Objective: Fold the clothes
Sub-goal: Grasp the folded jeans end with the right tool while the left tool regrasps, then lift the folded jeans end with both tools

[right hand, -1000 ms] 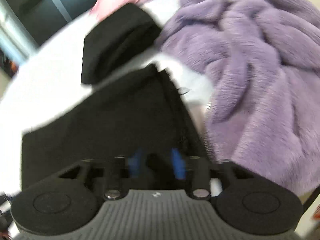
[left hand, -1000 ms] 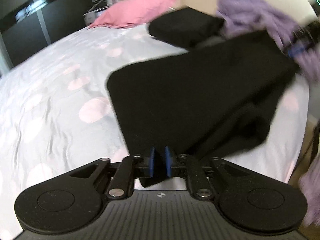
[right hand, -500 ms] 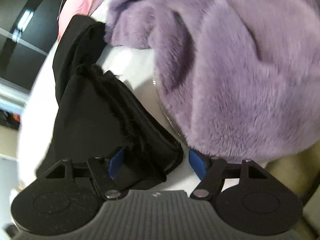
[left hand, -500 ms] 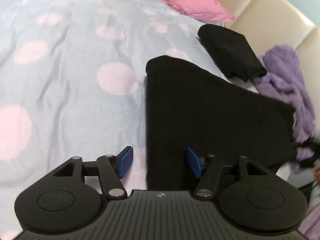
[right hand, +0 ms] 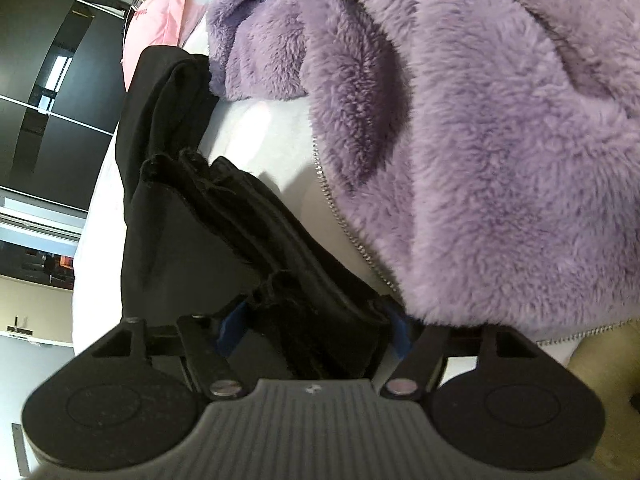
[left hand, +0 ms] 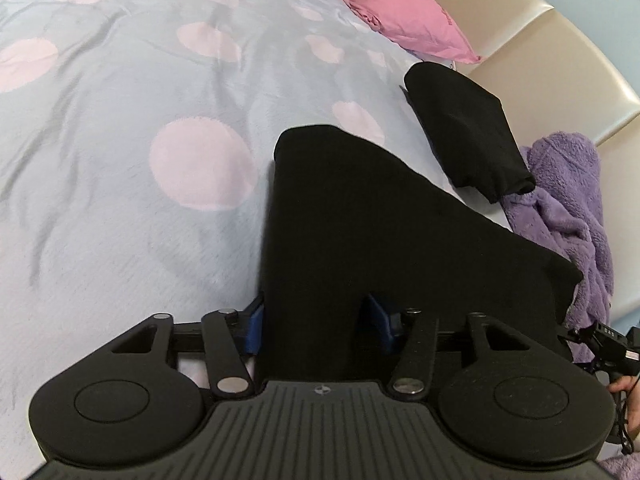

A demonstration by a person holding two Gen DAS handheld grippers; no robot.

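The black garment (left hand: 360, 216) lies flat on the spotted bedspread (left hand: 120, 184), reaching toward 2 o'clock. The left gripper (left hand: 316, 326) is closing astride its near edge at 6 o'clock, likely for another fold. The right gripper (right hand: 314, 330) closes around bunched layers beside the purple fleece (right hand: 480, 128).

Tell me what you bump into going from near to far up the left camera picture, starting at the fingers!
Left gripper → flat black cloth → folded black bundle → pink pillow.
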